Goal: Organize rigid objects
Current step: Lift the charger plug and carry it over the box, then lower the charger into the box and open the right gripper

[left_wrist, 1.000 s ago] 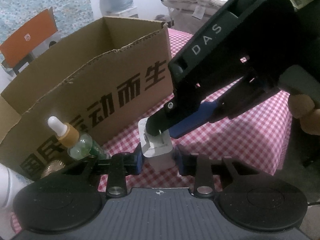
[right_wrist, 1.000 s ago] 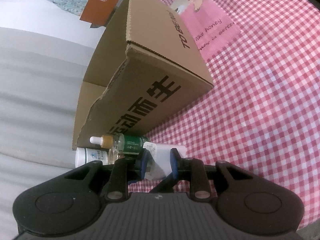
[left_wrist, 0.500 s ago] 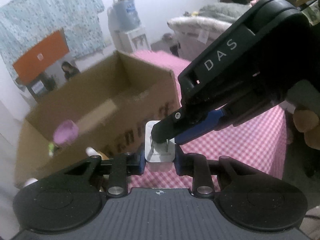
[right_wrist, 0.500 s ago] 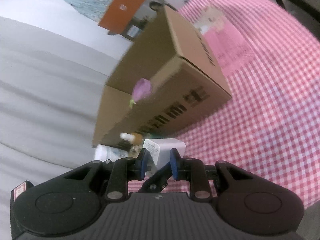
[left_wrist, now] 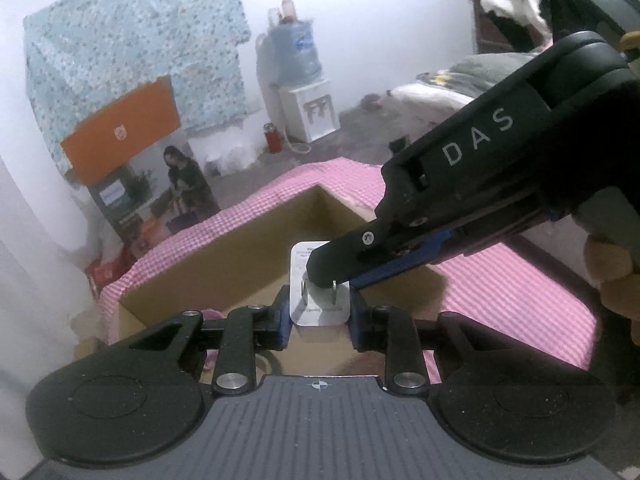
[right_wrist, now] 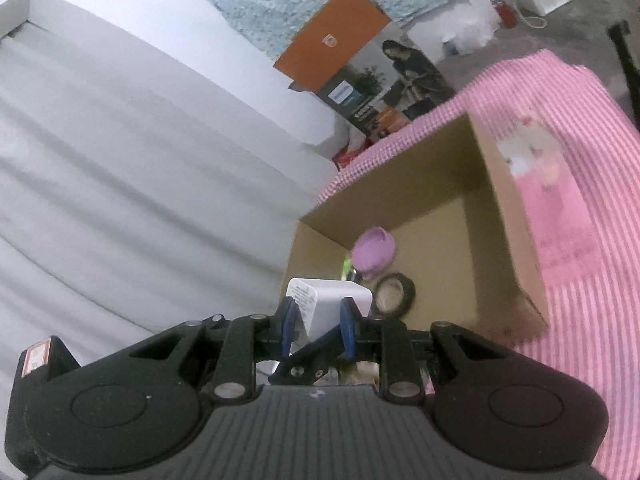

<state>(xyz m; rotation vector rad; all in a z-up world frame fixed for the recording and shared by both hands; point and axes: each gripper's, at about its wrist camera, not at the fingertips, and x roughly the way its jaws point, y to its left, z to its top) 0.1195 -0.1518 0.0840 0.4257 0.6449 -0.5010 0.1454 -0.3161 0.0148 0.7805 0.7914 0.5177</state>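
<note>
While both my left tongs (left_wrist: 319, 314) and right tongs (right_wrist: 316, 326) clamp one white charger (left_wrist: 316, 300) at lower centre, above the cardboard box (right_wrist: 516, 236), uneven release could twist it onto the checked cloth (left_wrist: 516, 300).

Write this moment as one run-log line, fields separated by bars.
left gripper: shut on white plug-in charger | right gripper: also shut on it | position: above open brown cardboard box

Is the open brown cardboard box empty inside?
No, the right wrist view shows a purple round object and a black tape roll lying inside the brown cardboard box.
</note>
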